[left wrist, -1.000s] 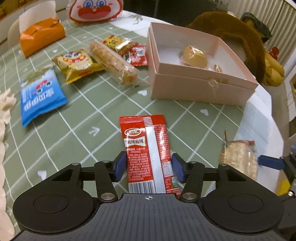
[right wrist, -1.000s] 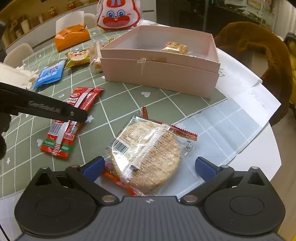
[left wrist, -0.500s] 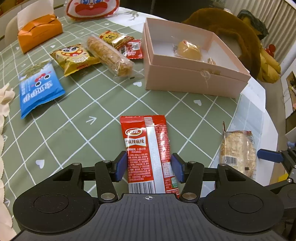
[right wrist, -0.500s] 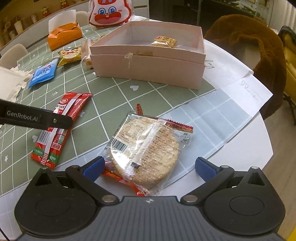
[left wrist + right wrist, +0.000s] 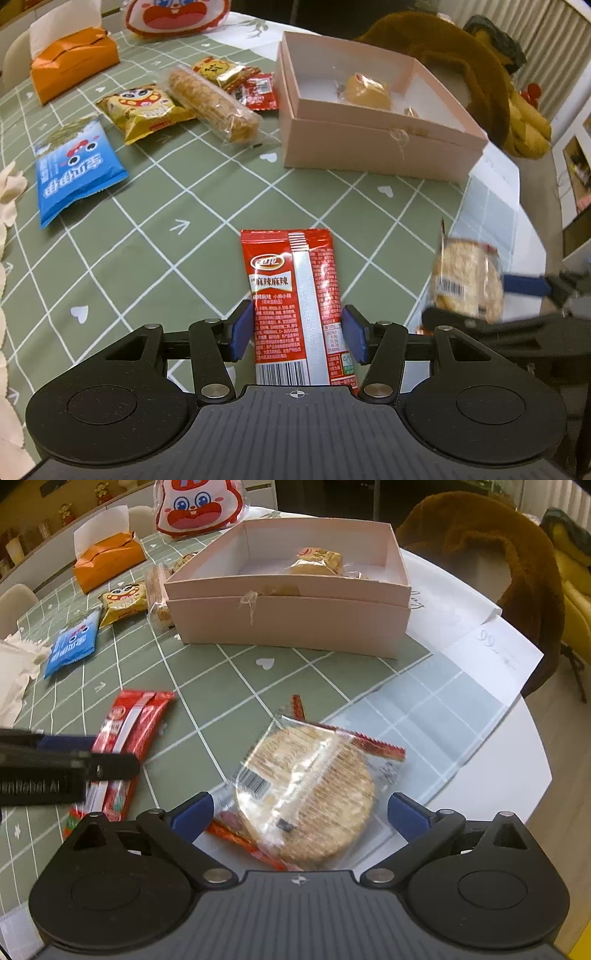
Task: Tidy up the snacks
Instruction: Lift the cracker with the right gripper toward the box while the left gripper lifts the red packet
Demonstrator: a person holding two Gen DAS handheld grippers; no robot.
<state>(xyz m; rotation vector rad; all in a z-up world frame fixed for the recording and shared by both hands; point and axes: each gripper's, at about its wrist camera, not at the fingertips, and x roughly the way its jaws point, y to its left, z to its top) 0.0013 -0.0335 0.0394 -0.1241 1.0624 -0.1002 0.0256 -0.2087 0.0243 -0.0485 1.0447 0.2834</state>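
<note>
A red spicy-snack packet sits lengthwise between the blue pads of my left gripper, which is shut on its long edges. From the right wrist view the same packet hangs under the blurred left fingers. My right gripper is shut wide on a round rice-cracker pack in clear wrap with red ends, at the edge of the green cloth. That pack looks blurred in the left view, with a blue pad against its side. Behind stands the open pink box holding a wrapped bun.
Left of the box lie a blue packet, a yellow packet, a long biscuit sleeve and small sachets. An orange tissue box stands at the back. White paper sheets reach the round table's right edge; a brown coat hangs beyond.
The red packet has come back over the cloth toward the near edge, staying fixed between the left pads. The right gripper has rolled a little with the cracker pack still between its pads.
</note>
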